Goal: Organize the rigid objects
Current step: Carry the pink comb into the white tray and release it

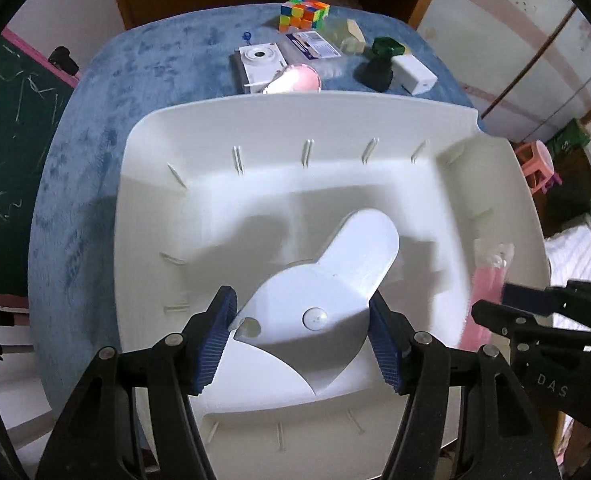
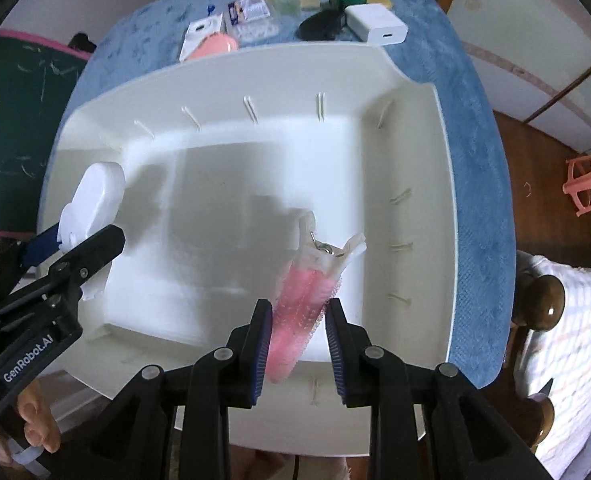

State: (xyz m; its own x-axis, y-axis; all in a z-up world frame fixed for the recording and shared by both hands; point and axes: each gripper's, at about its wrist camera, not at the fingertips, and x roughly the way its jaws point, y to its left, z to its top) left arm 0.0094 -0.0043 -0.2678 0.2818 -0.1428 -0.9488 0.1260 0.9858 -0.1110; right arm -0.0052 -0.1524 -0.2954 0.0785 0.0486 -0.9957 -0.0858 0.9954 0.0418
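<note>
A large white bin [image 1: 255,120] stands on the blue table [image 1: 79,184]; it also shows in the right wrist view [image 2: 407,184]. My left gripper [image 1: 301,332] is shut on a white flat fan-shaped device [image 1: 335,280] and holds it over the bin; the device also shows in the right wrist view [image 2: 91,204]. My right gripper [image 2: 297,336] is shut on a pink hair clip [image 2: 307,292] over the bin's right side; the clip also shows in the left wrist view [image 1: 485,280].
Behind the bin lie a Rubik's cube [image 1: 304,14], a white toy camera [image 1: 260,62], a pink round object [image 1: 295,80], a card package [image 1: 315,45], a black and green object [image 1: 379,62] and a white charger [image 1: 413,74]. A pink stool [image 2: 587,184] stands on the floor at right.
</note>
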